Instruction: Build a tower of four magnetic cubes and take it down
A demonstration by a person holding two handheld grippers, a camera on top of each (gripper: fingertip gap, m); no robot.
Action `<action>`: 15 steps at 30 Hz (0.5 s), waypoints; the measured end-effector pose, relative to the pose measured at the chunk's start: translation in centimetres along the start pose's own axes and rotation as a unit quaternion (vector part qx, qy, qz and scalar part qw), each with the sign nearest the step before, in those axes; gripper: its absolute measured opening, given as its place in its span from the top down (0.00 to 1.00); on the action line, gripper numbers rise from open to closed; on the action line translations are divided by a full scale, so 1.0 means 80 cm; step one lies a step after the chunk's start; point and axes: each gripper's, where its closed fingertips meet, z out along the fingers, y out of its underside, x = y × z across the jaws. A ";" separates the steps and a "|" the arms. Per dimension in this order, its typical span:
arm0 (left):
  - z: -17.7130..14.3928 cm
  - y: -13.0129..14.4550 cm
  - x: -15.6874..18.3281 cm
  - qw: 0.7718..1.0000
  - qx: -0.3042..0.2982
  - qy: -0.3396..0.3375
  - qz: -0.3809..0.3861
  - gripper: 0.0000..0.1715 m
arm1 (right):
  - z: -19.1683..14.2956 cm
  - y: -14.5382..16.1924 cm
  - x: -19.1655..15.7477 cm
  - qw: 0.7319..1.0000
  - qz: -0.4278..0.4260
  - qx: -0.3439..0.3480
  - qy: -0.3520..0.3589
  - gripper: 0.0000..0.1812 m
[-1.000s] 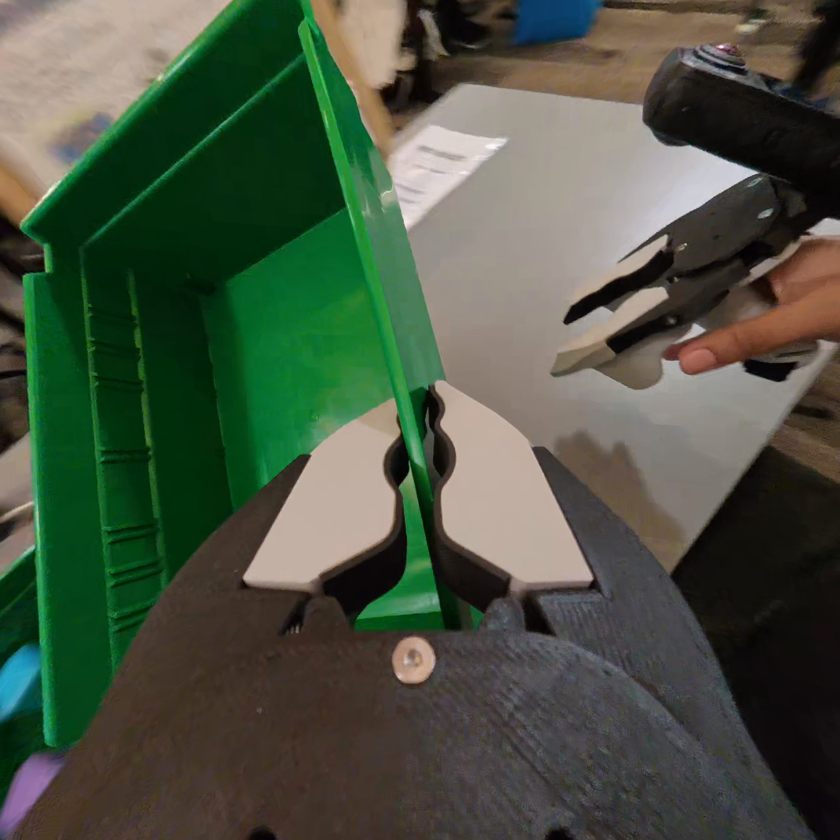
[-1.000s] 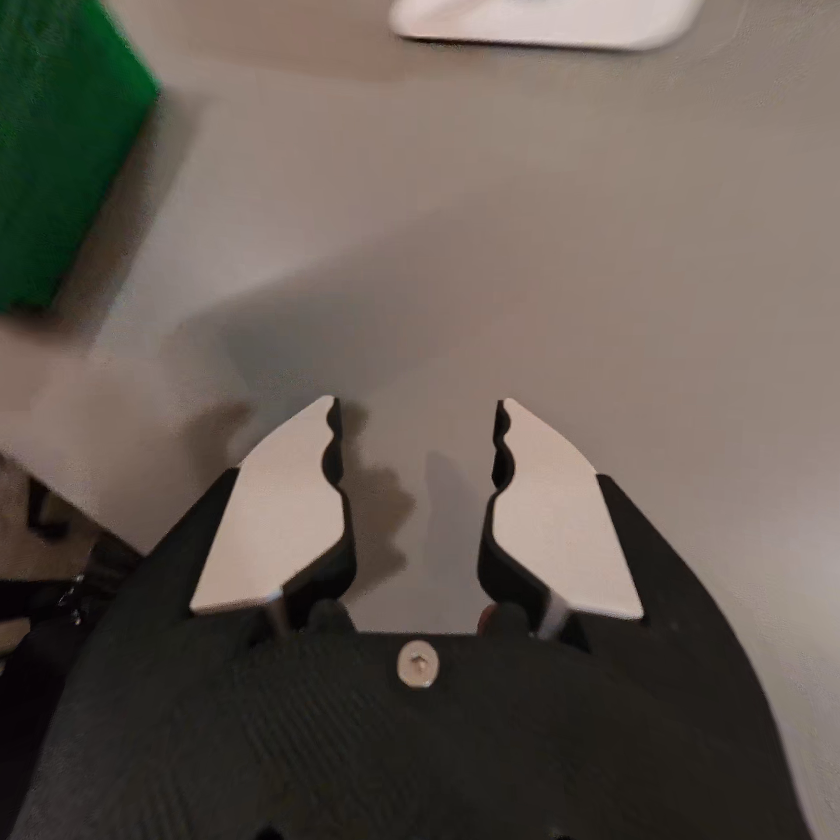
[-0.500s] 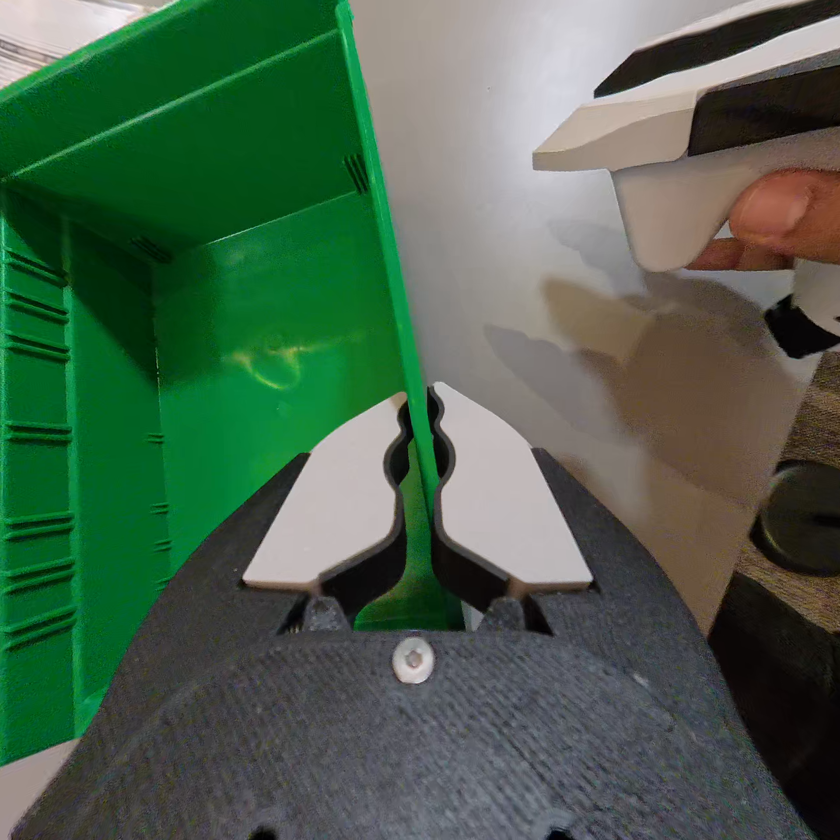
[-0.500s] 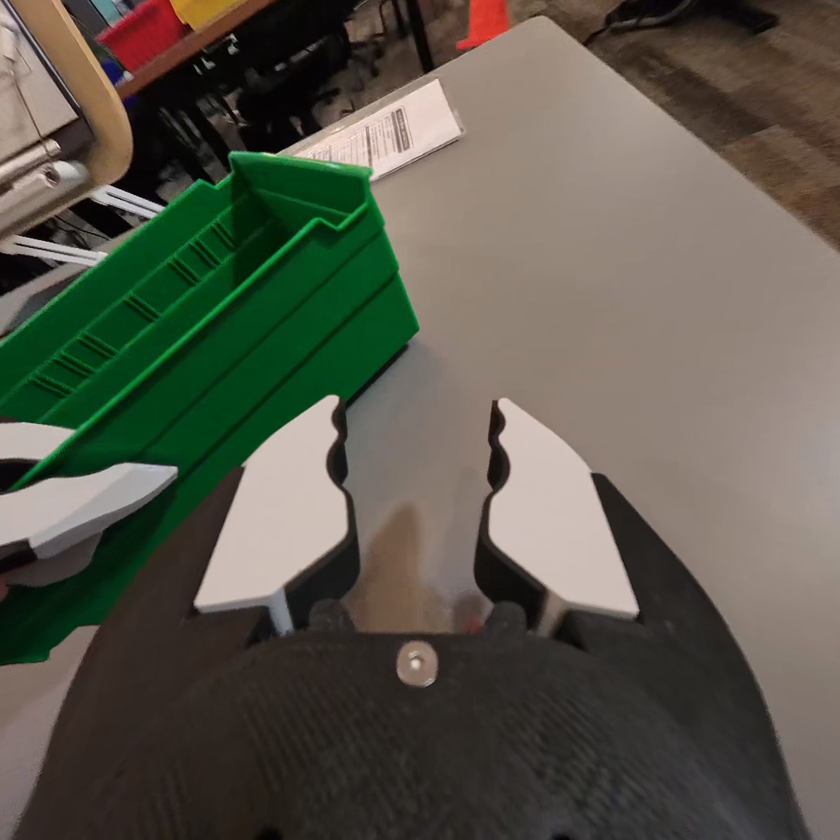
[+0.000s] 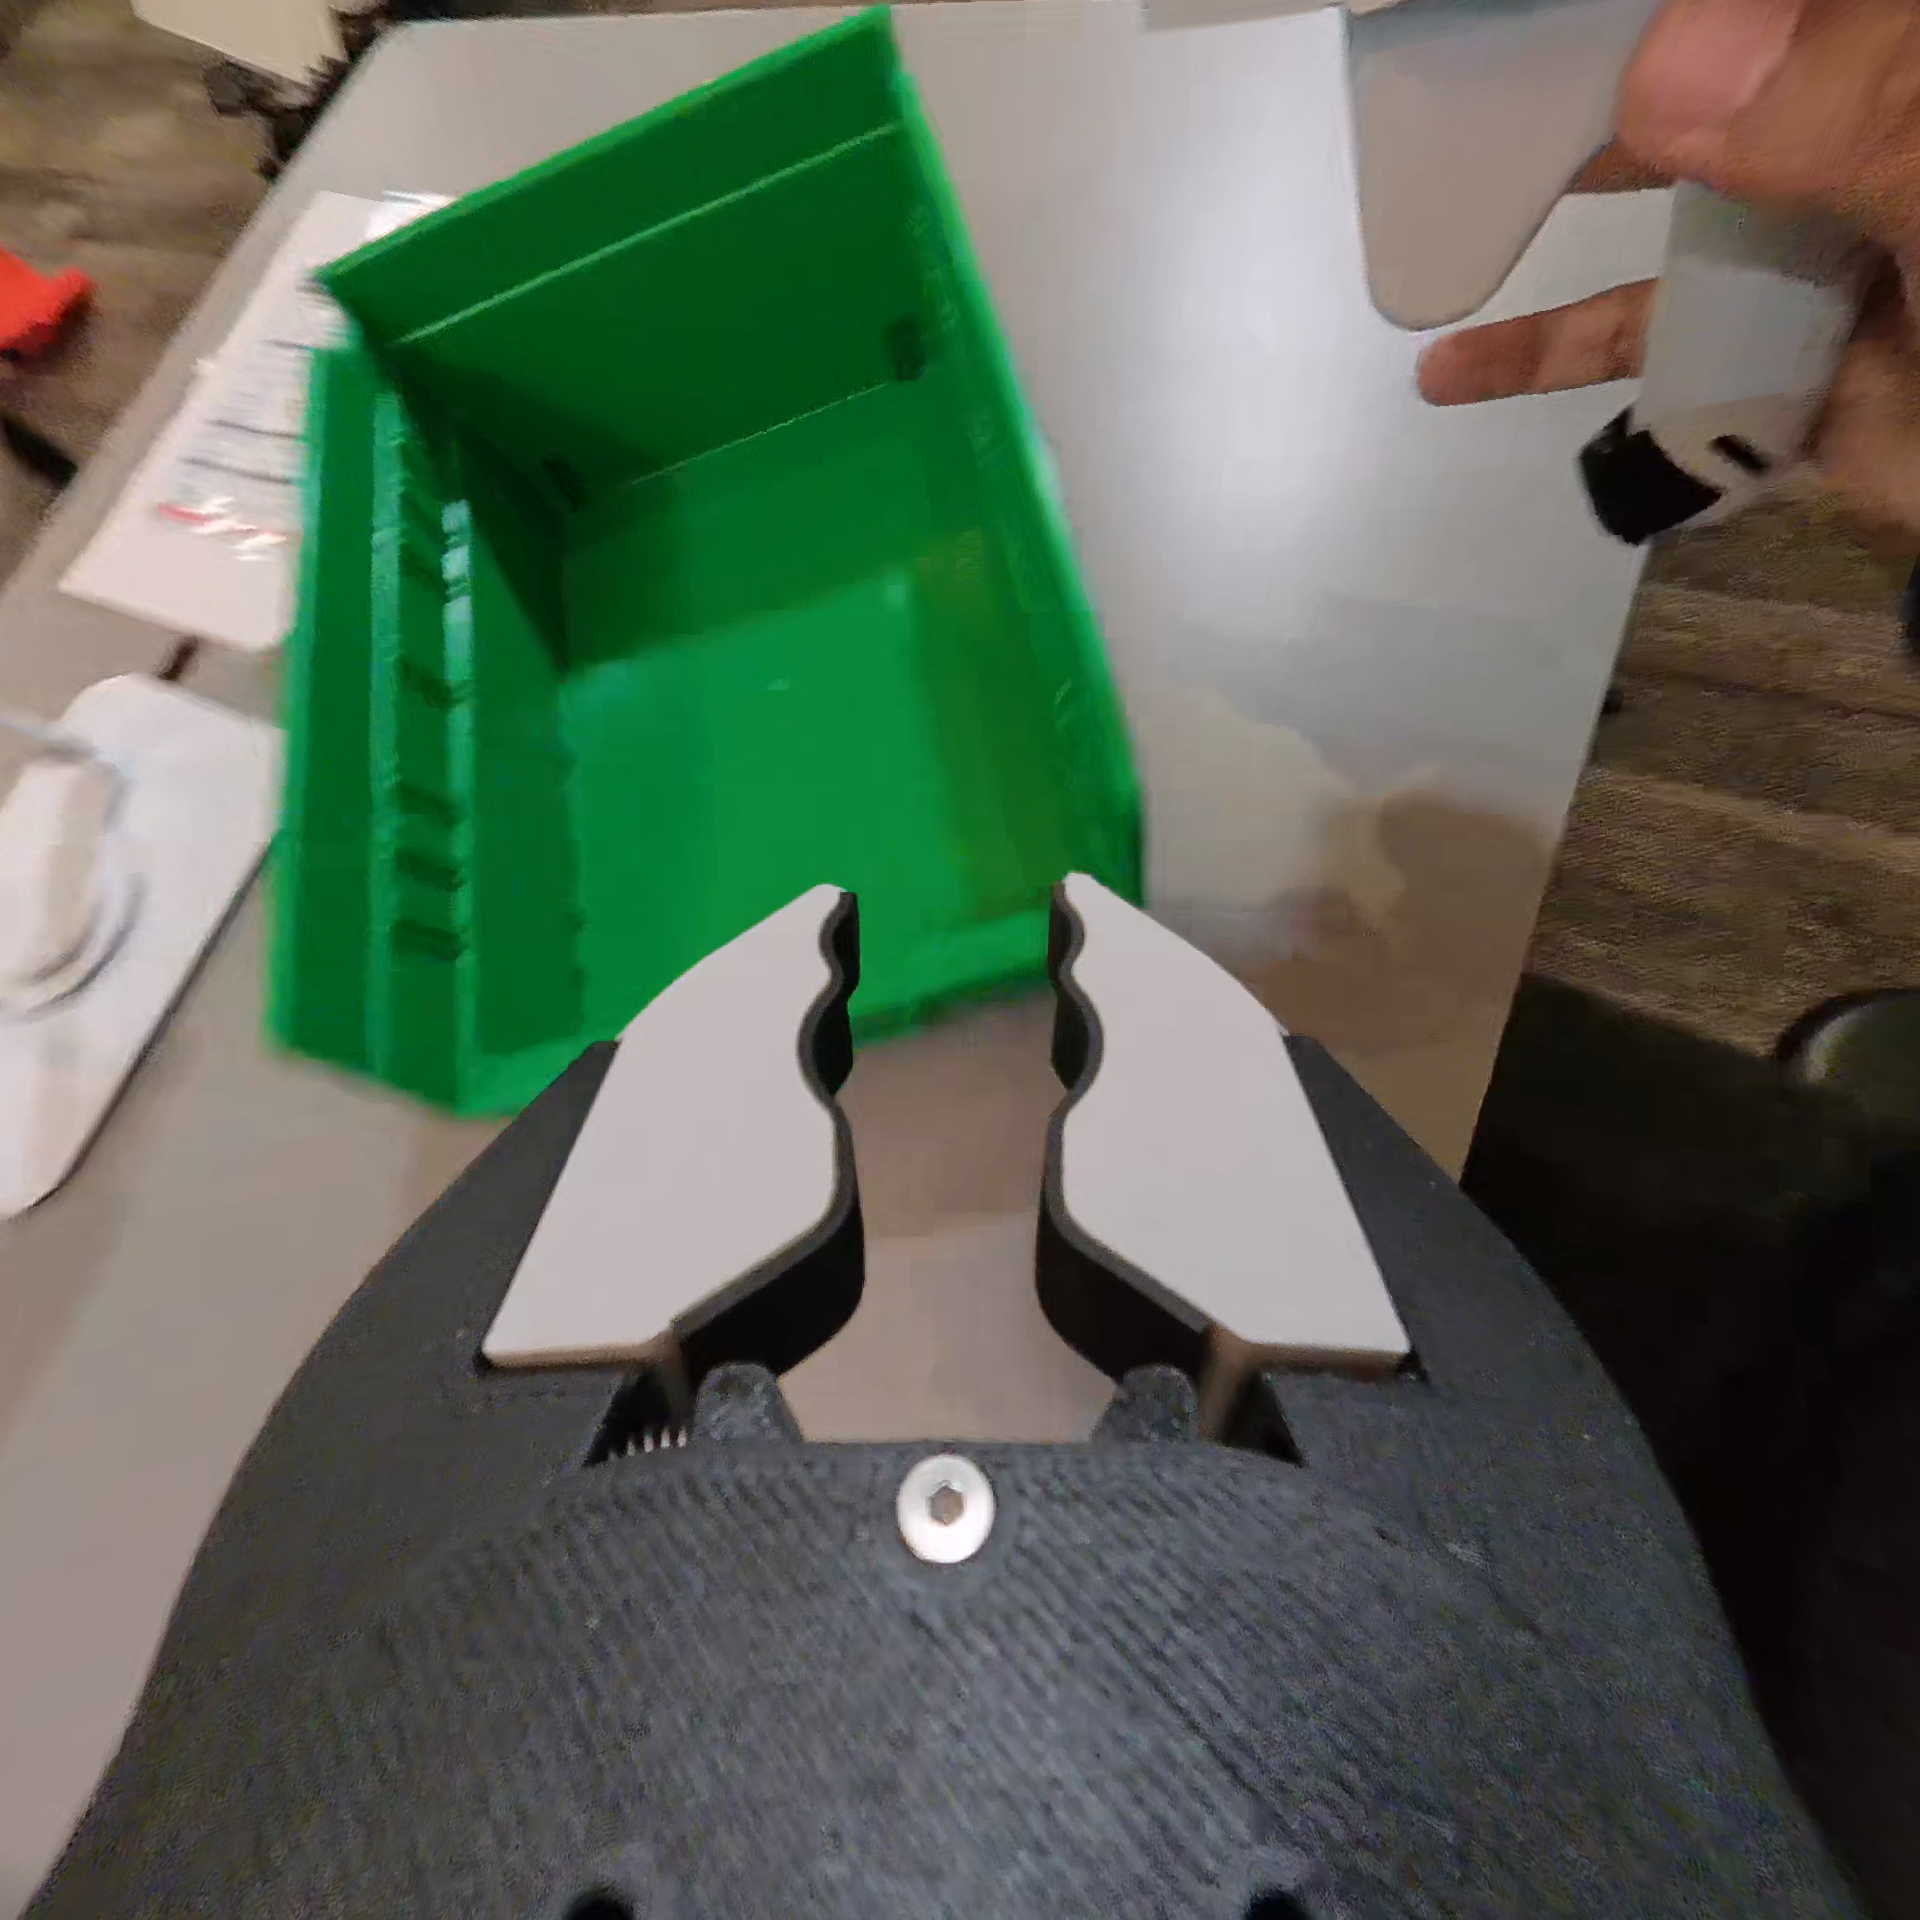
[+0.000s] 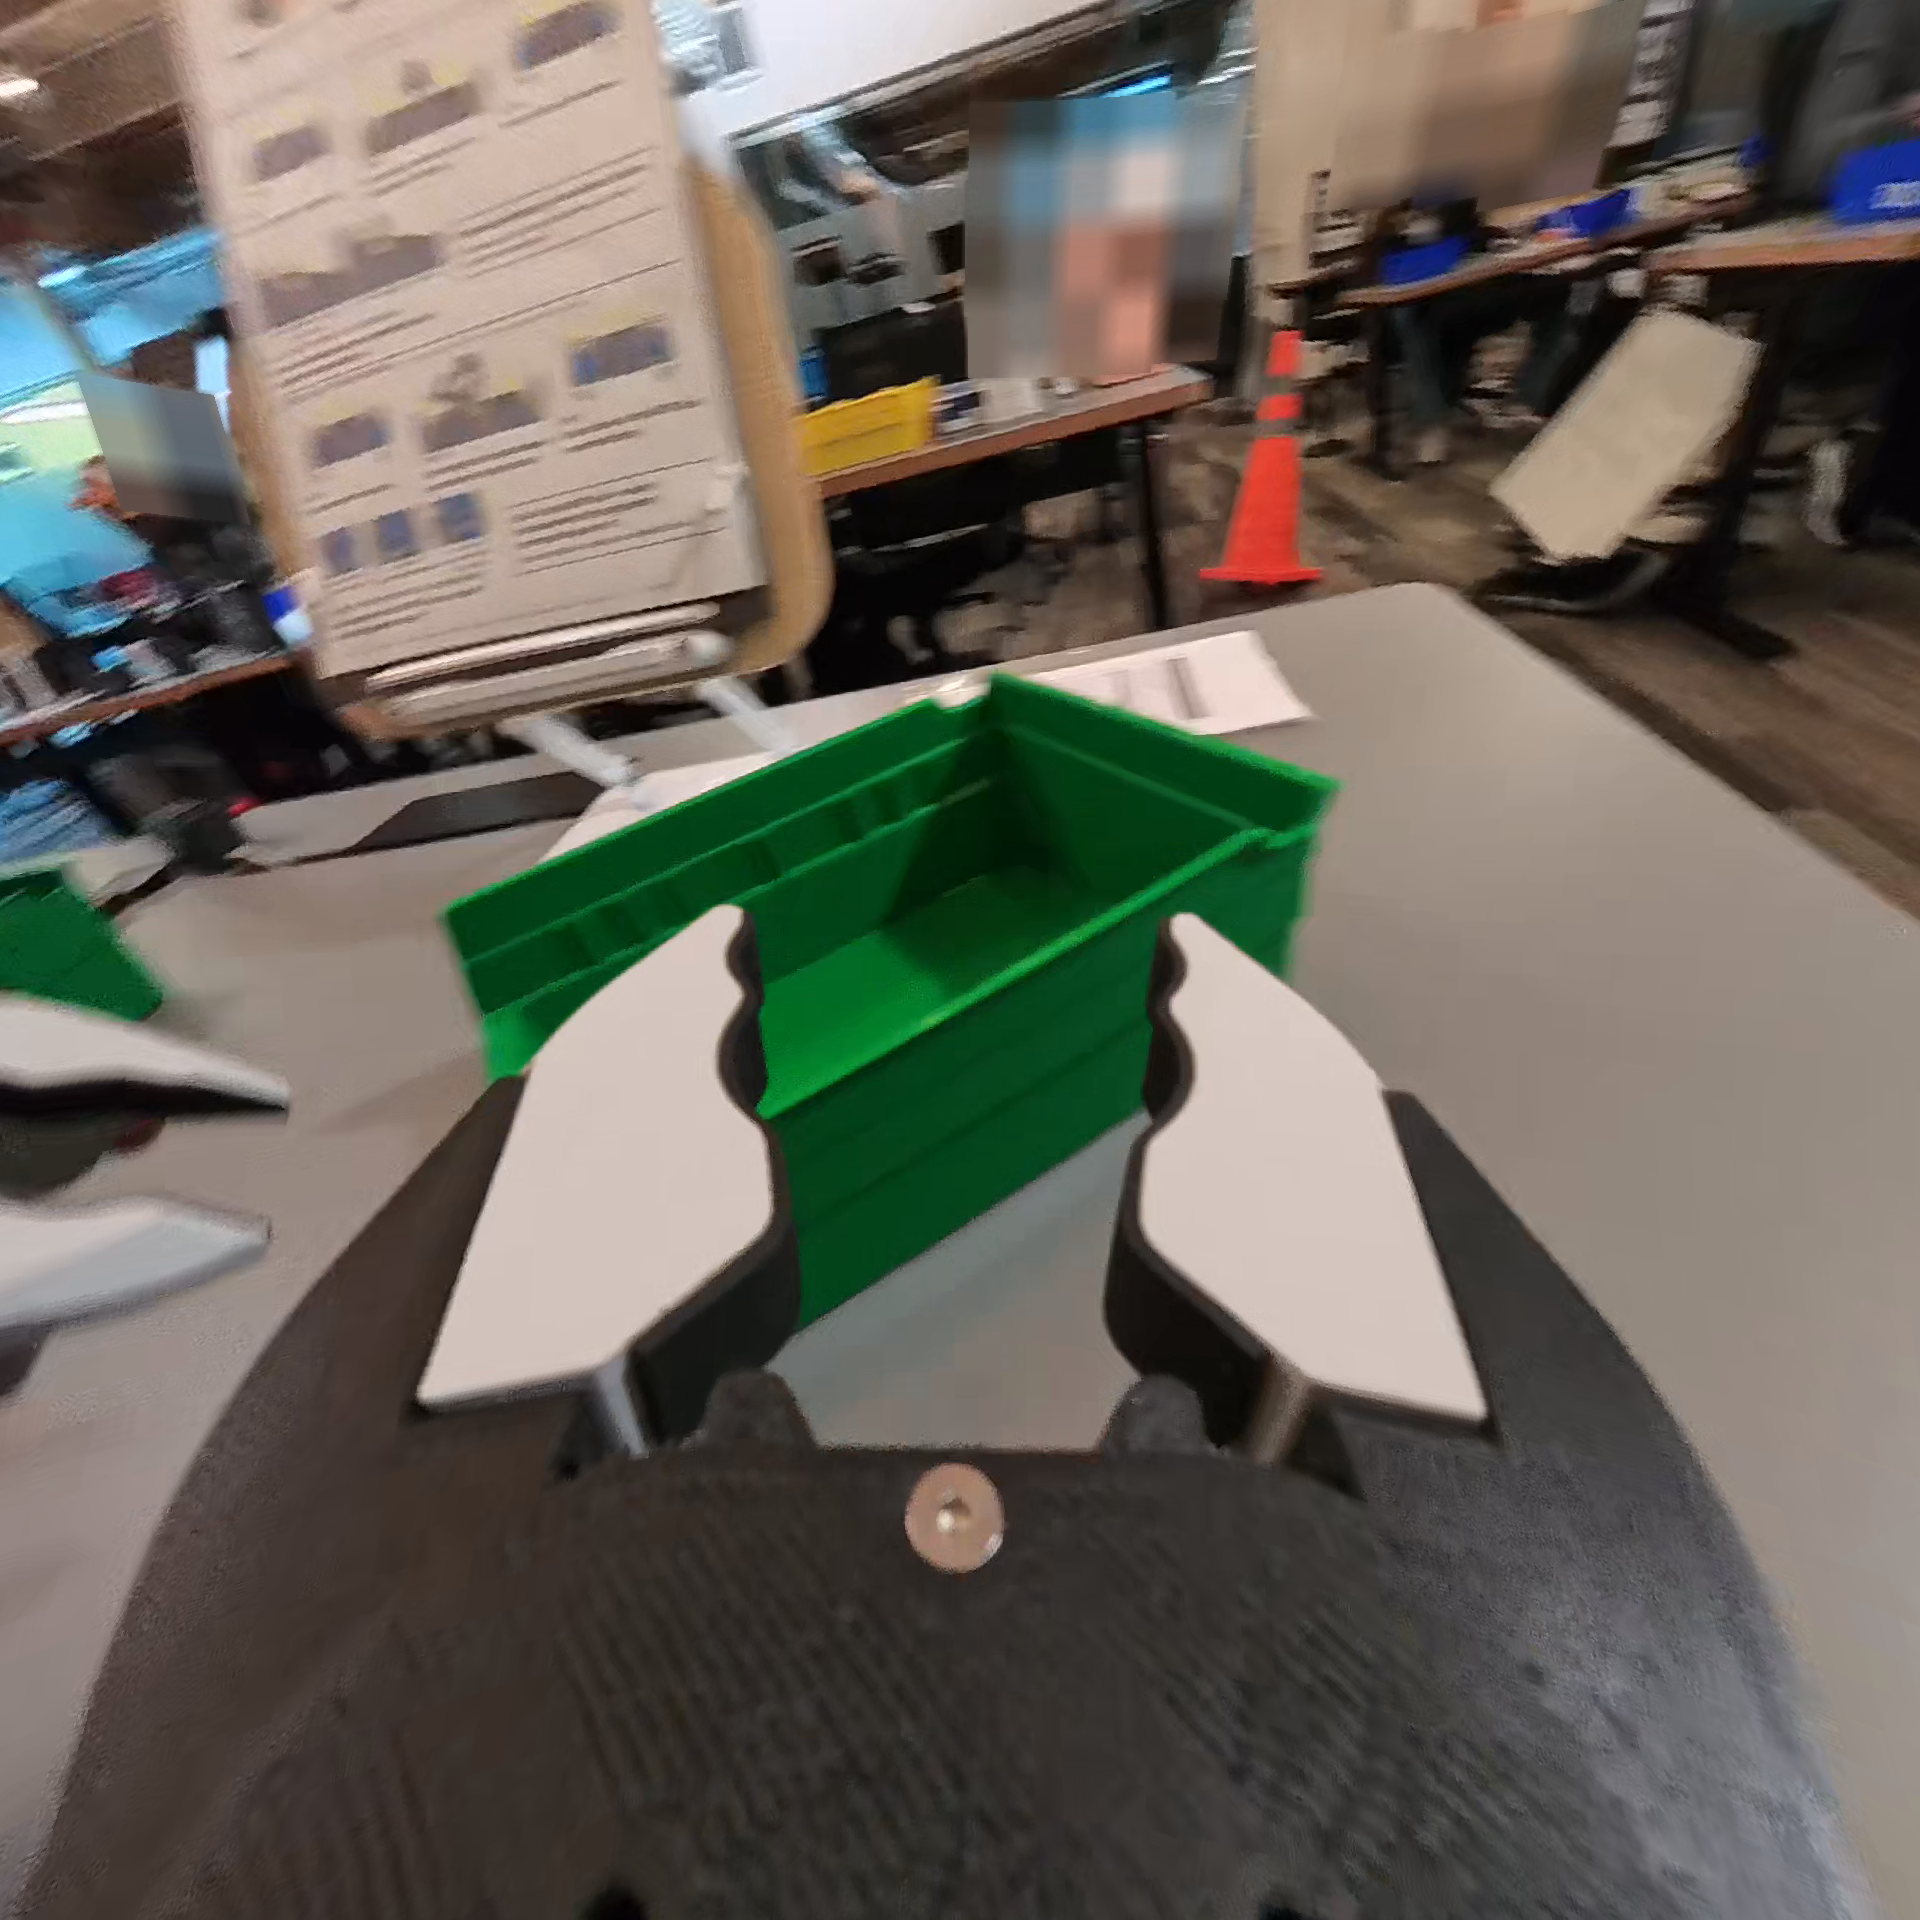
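An empty green plastic bin [image 5: 727,665] stands on the grey table [image 5: 1299,623]. My left gripper [image 5: 951,914] is open and empty, just short of the bin's near wall and a little above it. The bin also shows in the right wrist view [image 6: 935,935]. My right gripper [image 6: 954,935] is open and empty, above the table and short of the bin's long side. The left gripper's fingers [image 6: 125,1081] show at the left edge of the right wrist view. The right gripper's handle and a hand [image 5: 1662,208] show at the top right of the left wrist view.
A printed sheet [image 5: 239,436] lies beyond the bin and also shows in the right wrist view [image 6: 1184,686]. A white tray [image 5: 94,914] lies left of the bin. A second green bin [image 6: 62,945] sits far left. A poster board [image 6: 488,332] stands behind the table. The table's edge [image 5: 1538,883] is at the right.
My left gripper was shut on the green bin's side wall; it has opened, let the bin go on the table, and drawn back. My right gripper has opened a little wider and swung toward the bin.
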 end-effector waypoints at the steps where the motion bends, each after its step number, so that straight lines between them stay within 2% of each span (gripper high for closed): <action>1: -0.023 0.017 -0.016 1.000 0.006 -0.022 0.004 0.79 | -0.002 0.006 -0.023 1.000 -0.013 -0.007 -0.019 0.61; 3: -0.064 0.057 -0.053 0.997 0.013 -0.070 -0.004 0.79 | -0.008 0.020 -0.053 0.999 -0.041 -0.022 -0.023 0.61; 5: -0.096 0.102 -0.087 0.994 0.018 -0.101 -0.044 0.78 | -0.015 0.027 -0.070 0.998 -0.052 -0.024 -0.011 0.58; 7: -0.116 0.136 -0.097 0.989 0.060 -0.073 -0.116 0.79 | -0.023 0.027 -0.079 0.999 -0.030 -0.013 0.007 0.54; 9: -0.125 0.153 -0.091 0.975 0.124 -0.008 -0.184 0.75 | -0.028 0.024 -0.095 1.000 0.018 0.007 0.000 0.52; 10: -0.125 0.161 -0.097 0.967 0.143 -0.004 -0.211 0.75 | -0.028 0.027 -0.104 1.000 0.028 0.006 -0.003 0.52; 12: -0.118 0.170 -0.109 0.957 0.160 -0.009 -0.243 0.73 | -0.022 0.047 -0.118 0.999 0.000 -0.031 0.007 0.46; 15: -0.106 0.172 -0.114 0.960 0.149 -0.015 -0.237 0.70 | -0.002 0.080 -0.115 0.993 -0.074 -0.083 0.044 0.45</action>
